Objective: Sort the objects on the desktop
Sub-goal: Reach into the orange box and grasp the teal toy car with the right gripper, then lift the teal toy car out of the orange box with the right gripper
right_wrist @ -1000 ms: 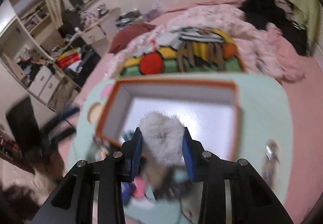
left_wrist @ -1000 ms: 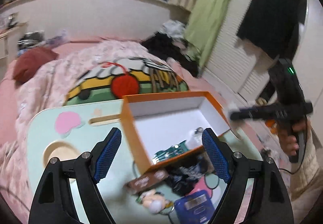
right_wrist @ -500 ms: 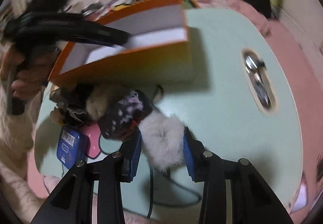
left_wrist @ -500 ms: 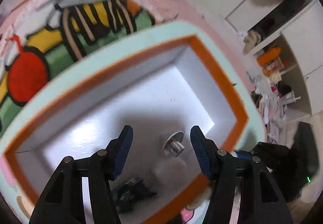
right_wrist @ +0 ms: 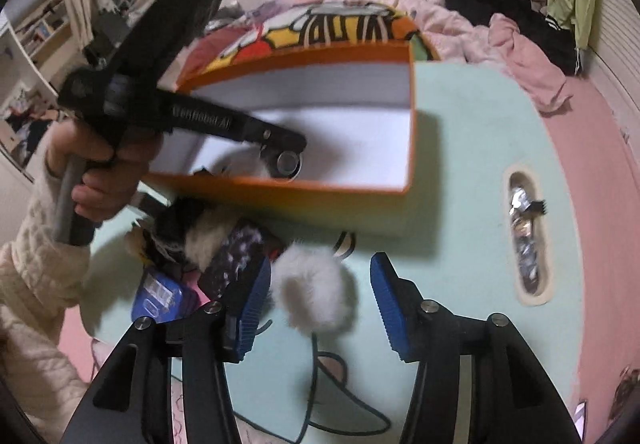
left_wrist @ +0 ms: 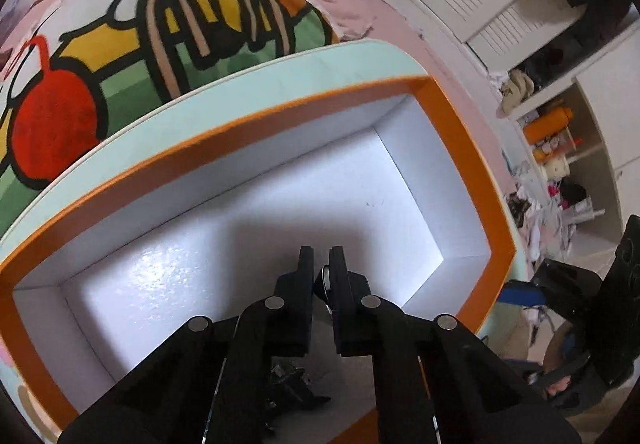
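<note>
An orange box with a white inside (left_wrist: 248, 203) stands on the mint table (right_wrist: 460, 147); it also shows in the right wrist view (right_wrist: 360, 131). My left gripper (left_wrist: 322, 268) reaches down into the box, shut on a small round metal piece (left_wrist: 325, 286). My right gripper (right_wrist: 320, 288) is open in front of the box, with a white fluffy pompom (right_wrist: 314, 288) lying between its fingers, against the left one. A pile of small items (right_wrist: 208, 248) lies left of it.
A slot in the table (right_wrist: 526, 240) at the right holds small metal things. A dark cable (right_wrist: 320, 384) runs across the table near me. A blue card (right_wrist: 164, 294) lies at the left edge. A bed with a colourful blanket (left_wrist: 160, 39) lies behind the table.
My left gripper has gone deeper into the box and shut on the metal piece. My right gripper has opened and let go of the white pompom.
</note>
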Demonstrator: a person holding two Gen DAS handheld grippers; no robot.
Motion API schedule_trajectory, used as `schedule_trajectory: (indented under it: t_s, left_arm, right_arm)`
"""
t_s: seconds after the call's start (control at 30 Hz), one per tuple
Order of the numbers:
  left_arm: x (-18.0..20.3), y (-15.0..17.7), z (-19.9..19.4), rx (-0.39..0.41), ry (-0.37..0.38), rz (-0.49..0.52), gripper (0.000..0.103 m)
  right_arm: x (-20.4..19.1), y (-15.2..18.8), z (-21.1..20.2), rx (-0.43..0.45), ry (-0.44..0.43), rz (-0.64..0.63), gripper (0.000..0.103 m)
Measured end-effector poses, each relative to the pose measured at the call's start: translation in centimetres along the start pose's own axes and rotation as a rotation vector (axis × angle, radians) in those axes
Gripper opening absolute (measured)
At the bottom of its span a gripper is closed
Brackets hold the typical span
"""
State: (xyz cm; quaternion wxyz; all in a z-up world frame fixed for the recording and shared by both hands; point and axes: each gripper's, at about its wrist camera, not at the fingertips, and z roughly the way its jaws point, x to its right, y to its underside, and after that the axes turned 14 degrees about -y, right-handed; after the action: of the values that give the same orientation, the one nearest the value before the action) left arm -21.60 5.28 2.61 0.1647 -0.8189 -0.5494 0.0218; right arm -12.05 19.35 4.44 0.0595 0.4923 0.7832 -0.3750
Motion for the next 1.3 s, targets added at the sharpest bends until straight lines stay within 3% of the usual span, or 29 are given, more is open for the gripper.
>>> schedule_trajectory:
  t_s: [0.1,0.3,0.4,0.57,0.63,0.73,0.8,0.83,0.9,0.93,1.0,1.1,1.23,1.3]
  left_arm:
    - [-1.3,-0.3,-1.1,0.065,0.059,-0.062,0.008]
    - [-5.7,3.8,-9.9,0.3,0.126,-0.18,0.008]
    - [-7.7,8.4,-12.1,0.36,0.096,-0.256,0.008]
    - [-10.5,17.4,-11.0,0.309,0.048,-0.389,0.008]
    - [-10.7,20.4,-10.2,0.321,0.021,-0.405,0.008]
    - [-10.4,23.2,-9.1,0.336,0.084,-0.452,0.008]
    - [-9.6,24.0,-8.2,0.332,0.125,-0.444,0.008]
    - [-8.9,23.7,-7.6,0.322,0.123,-0.432,0.008]
    - [-7.5,22.9,-6.3,0.282,0.085,-0.39,0.008]
    - [-7.0,22.4,-5.6,0.268,0.06,-0.371,0.009]
    - [-6.0,21.2,-4.1,0.247,0.006,-0.329,0.019]
    - [-5.3,20.7,-4.0,0.276,0.037,-0.312,0.025]
    - [-5.3,21.1,-4.6,0.29,0.003,-0.314,0.026]
    - [-5.8,21.5,-5.2,0.303,-0.029,-0.328,0.036]
  right_arm:
    - [-0.1,-1.1,-1.2,0.022,-0.016,-0.022,0.052]
    - [-1.7,-4.7,-2.8,0.019,-0.128,-0.072,0.052]
    - [-1.6,-8.0,-0.5,-0.091,-0.176,-0.002,0.052]
    - [-1.3,-12.5,7.3,-0.364,-0.37,0.151,0.049]
    - [-2.0,-12.8,9.6,-0.447,-0.358,0.155,0.049]
    - [-3.5,-13.1,12.8,-0.563,-0.277,0.127,0.051]
    - [-4.5,-12.9,14.5,-0.621,-0.263,0.115,0.059]
    - [-4.9,-12.8,15.3,-0.651,-0.263,0.115,0.065]
    - [-5.4,-12.2,17.1,-0.706,-0.228,0.109,0.065]
    - [-5.6,-12.0,17.7,-0.719,-0.215,0.106,0.069]
    - [-6.5,-11.8,17.8,-0.716,-0.185,0.072,0.069]
    - [-7.0,-11.5,17.4,-0.695,-0.138,0.06,0.062]
    - [-6.5,-11.6,16.9,-0.695,-0.139,0.086,0.058]
    - [-6.1,-12.1,16.3,-0.684,-0.138,0.097,0.058]
